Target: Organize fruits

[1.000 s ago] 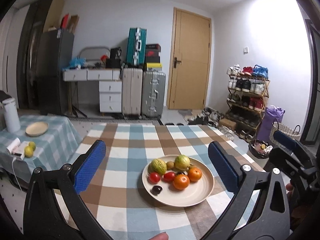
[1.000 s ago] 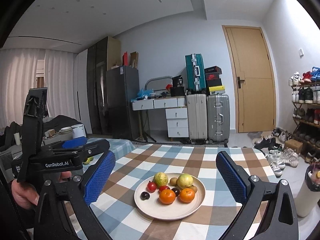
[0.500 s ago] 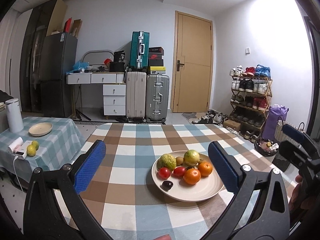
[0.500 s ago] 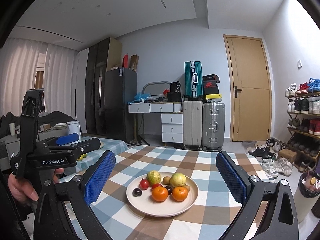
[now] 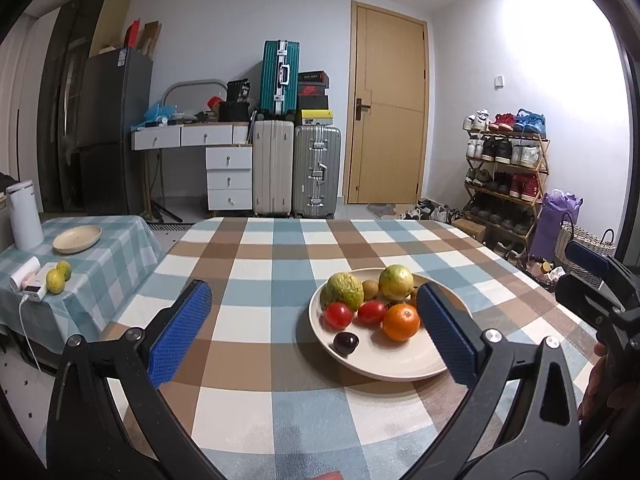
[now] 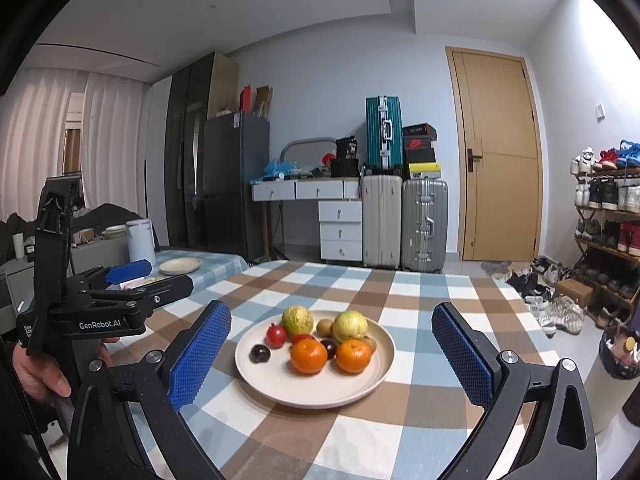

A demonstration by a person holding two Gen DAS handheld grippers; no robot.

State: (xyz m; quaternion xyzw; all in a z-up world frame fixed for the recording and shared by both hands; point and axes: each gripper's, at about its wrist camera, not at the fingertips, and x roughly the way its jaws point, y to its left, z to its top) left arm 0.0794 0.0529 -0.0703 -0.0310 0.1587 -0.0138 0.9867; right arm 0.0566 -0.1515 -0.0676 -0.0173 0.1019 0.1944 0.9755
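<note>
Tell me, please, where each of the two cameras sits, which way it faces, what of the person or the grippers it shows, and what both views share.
Left wrist view: sits on the left gripper, faces the door across the checked table; open blue fingers, the right gripper at the right edge.
Right wrist view: sits on the right gripper, same direction; open fingers, the left gripper in a hand.
Shared: the plate of fruit, suitcases, door.

Cream plate [image 6: 356, 390], two oranges [image 6: 308, 356], red tomatoes [image 5: 337, 315], possibly dark plum [image 6: 260, 353]; blue-brown-white checked tablecloth [image 6: 420, 308].
</note>
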